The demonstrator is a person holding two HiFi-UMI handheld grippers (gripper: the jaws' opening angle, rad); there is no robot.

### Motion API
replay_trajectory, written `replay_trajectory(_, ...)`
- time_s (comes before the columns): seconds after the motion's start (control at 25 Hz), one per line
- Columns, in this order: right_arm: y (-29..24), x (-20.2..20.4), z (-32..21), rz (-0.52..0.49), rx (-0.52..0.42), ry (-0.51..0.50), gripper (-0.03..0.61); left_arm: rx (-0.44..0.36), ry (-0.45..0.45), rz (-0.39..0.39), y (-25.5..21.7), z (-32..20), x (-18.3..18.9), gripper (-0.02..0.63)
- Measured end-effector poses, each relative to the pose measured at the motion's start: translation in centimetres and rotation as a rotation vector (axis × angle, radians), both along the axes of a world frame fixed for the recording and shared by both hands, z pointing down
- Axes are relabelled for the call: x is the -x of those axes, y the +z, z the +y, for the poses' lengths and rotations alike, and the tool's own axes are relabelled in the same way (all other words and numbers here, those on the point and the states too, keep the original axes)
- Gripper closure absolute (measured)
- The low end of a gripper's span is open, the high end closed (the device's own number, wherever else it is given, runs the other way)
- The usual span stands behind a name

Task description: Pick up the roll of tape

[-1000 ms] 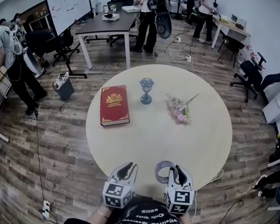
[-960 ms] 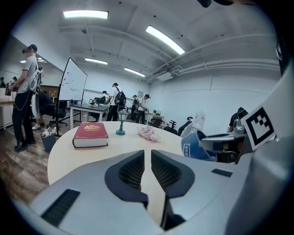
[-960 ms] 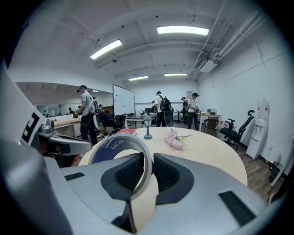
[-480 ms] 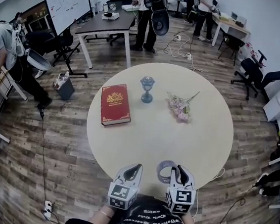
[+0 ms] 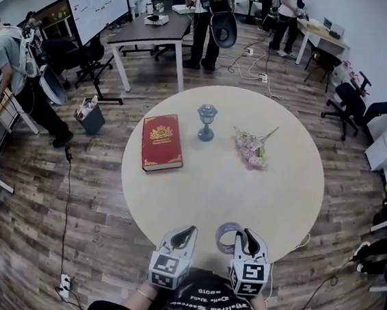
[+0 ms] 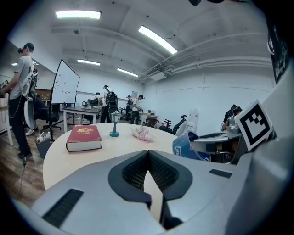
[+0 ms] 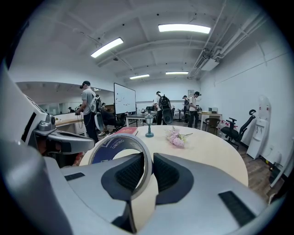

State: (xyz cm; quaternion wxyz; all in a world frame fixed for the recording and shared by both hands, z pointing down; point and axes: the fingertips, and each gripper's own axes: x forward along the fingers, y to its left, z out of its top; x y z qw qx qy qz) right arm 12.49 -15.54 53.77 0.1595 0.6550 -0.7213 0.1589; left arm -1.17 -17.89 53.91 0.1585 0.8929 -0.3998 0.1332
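**Right gripper clamped on the tape, left gripper closed and empty**

In the head view I see both grippers at the bottom of the frame, at the near edge of the round table (image 5: 282, 194). The right gripper (image 5: 246, 239) is at bottom centre-right. Its jaws are closed on the wall of the roll of tape (image 5: 225, 236), and the right gripper view shows the thin band pressed between the two dark pads. The roll stands upright on its edge, just left of this gripper's jaws, with blue print on the inner face. I cannot tell if the roll touches the table top or is already a little above it.

The left gripper (image 5: 185, 235) is at bottom centre-left, beside the tape but apart from it. In the left gripper view its jaws meet at the tips and nothing is between them.

Higher in the head view, a red book (image 5: 162, 142) lies on the left part of the table. A small blue lantern (image 5: 206, 122) stands near the centre top, and a bunch of pink flowers (image 5: 251, 149) lies to its right. All three are well apart from the grippers.
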Motion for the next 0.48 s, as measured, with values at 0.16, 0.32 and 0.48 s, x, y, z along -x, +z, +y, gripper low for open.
replay_trajectory(0.16, -0.08, -0.12, -0.06, 0.004, -0.002, 0.0, 0.508, 0.001, -0.005, 0.0, 0.07, -0.15, 0.11, 0.594)
replay_trajectory(0.32, -0.14, -0.31, -0.13, 0.01, -0.002, 0.005, 0.508, 0.0, -0.016, 0.003, 0.02, -0.4, 0.4, 0.594)
replay_trajectory(0.48, -0.16, -0.44, -0.28, 0.012, 0.001, 0.009, 0.508, 0.002, -0.012, 0.002, -0.03, -0.61, 0.36, 0.594)
